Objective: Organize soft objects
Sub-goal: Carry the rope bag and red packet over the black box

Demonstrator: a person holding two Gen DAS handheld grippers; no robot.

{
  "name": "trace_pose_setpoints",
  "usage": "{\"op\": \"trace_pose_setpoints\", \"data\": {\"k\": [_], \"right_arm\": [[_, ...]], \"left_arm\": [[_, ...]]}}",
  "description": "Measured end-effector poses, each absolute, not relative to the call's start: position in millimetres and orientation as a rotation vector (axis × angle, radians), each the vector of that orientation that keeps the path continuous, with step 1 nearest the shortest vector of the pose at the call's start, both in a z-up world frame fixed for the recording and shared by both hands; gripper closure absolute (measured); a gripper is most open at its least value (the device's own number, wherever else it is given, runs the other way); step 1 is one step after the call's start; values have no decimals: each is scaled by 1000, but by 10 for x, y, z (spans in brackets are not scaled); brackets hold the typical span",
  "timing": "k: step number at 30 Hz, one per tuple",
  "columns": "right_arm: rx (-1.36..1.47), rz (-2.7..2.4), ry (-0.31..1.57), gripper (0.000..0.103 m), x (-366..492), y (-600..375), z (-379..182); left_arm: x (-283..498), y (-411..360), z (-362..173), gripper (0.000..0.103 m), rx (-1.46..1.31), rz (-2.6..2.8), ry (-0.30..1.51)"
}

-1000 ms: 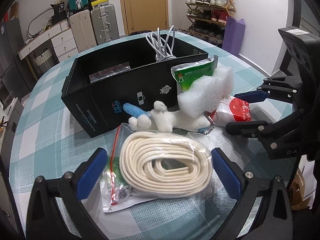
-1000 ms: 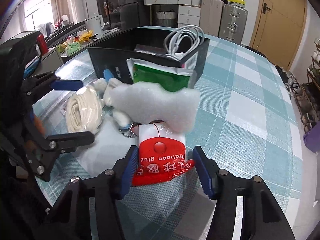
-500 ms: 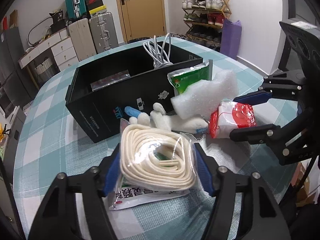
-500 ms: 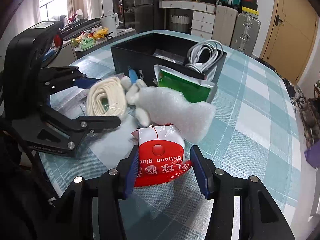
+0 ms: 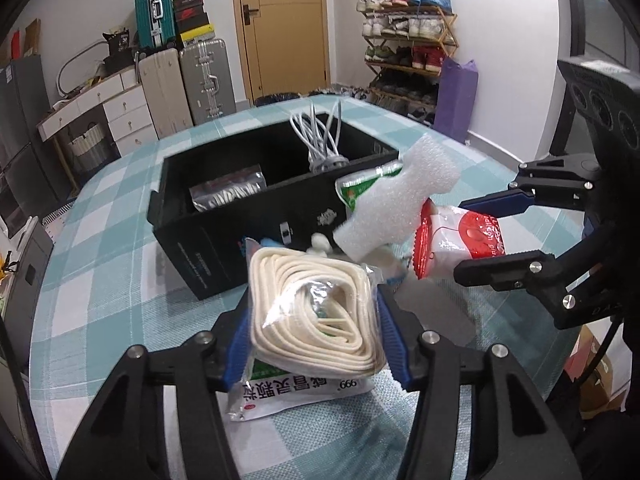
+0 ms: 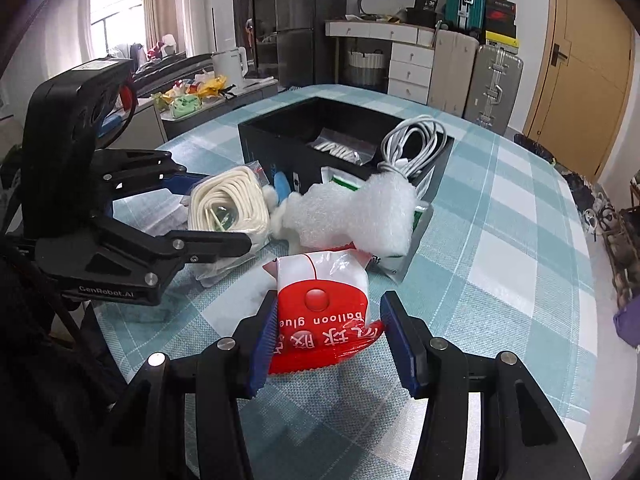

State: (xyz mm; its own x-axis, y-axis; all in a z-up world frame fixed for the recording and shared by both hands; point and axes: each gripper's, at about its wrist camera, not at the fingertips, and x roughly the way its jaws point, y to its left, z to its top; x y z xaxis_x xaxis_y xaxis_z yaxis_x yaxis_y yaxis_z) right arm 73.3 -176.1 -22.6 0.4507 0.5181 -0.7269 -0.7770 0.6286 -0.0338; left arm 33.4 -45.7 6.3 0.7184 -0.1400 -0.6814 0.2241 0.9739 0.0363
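Above the table [image 5: 100, 240] we are clamping our left tool [image 5: 316, 330] across the soft, squashy rope bundle [image 5: 314, 312], our right tool [image 6: 330, 332] pinching the crinkly glue packet [image 6: 322, 308].

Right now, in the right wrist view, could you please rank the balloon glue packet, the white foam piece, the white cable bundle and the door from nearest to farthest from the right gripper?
1. Balloon glue packet, between the right gripper fingers.
2. White foam piece, just beyond, centre.
3. White cable bundle, in the black box.
4. Door, far right.
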Motion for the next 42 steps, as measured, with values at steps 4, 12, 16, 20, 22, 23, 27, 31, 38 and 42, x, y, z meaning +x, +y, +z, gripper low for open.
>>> {"op": "trace_pose_setpoints", "data": {"k": [4,12,16,20,22,23,27,31,38,42], "right_arm": [[-380,825,719,52,706,-1798,-154],[-373,815,665,52,601,-1860,24],[-369,816,639,52,553,-1885,105],[-360,823,610,52,507,-1899,179],[-358,826,602,52,498,-1900,201],[-358,826,598,52,488,-1897,214],[-348,823,580,52,486,-1893,247],[-321,802,567,52,535,-1877,259],[-258,756,552,52,652,-1873,305],[-240,731,551,52,725,-1841,349]], "left_arm": [[314,-419,147,48,97,-187,720],[265,-322,282,48,54,-175,679],[247,-283,341,48,32,-169,663],[219,-244,399,48,16,-160,646],[210,-225,418,48,10,-153,638],[209,-213,431,48,6,-150,634],[242,-159,455,48,-18,-133,628],[287,-93,466,48,-37,-119,627],[366,14,543,48,-62,-99,606],[439,48,566,48,-65,-98,600]]}}
